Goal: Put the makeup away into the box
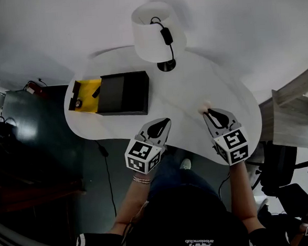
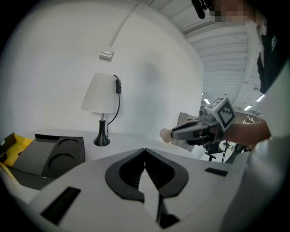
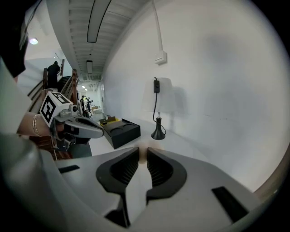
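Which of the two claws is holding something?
The right claw: a pale round item sits pinched at its tips. The left claw is shut with nothing between its jaws.

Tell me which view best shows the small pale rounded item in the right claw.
The left gripper view: the small pale rounded item protrudes side-on from the right claw, in full outline. The head view shows only a pale bit past the tips; the right gripper view shows just a sliver inside the claw.
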`<state>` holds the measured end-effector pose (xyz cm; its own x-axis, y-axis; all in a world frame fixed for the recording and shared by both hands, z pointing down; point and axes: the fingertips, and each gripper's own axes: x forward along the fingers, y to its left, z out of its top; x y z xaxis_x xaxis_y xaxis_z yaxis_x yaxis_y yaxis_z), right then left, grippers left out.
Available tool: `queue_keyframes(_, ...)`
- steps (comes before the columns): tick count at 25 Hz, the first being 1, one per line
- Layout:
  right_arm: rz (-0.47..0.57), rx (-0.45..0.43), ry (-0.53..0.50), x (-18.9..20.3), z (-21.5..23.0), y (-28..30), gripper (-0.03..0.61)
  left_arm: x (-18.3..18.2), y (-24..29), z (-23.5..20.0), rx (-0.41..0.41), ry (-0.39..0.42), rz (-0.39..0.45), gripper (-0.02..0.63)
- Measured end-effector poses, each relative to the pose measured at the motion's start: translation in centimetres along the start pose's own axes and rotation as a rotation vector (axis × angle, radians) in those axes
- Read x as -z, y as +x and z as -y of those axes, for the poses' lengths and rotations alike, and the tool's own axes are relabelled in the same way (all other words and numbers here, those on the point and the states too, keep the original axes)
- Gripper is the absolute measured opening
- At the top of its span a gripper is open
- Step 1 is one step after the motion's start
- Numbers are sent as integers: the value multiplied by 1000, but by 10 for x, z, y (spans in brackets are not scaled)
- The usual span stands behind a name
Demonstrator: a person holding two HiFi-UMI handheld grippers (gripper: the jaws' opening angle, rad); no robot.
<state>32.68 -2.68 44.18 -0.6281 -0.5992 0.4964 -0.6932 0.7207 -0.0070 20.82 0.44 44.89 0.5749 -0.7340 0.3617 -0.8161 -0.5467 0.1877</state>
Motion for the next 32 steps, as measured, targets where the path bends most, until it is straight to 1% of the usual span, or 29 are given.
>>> queue_keyframes(7, 14, -83, -58, -26, -35, 14, 72, -8, -40, -24, -101, -16, 46, 17)
queue_keyframes(12, 31, -134, -96, -50, -67, 34, 72, -9, -77, -54, -166, -33, 76, 17)
queue_keyframes(20, 53, -200, -135, -85, -129, 77, 72, -2, -137, -109, -232, -56, 91, 17)
queue_keyframes(25, 61, -238, -167, -107, -172, 104, 72, -4, -176, -144, -266, -63, 111, 17)
queue_keyframes(32, 54, -295, -201, -131, -232, 144, 72, 4, -234, -194, -325, -82, 128, 17)
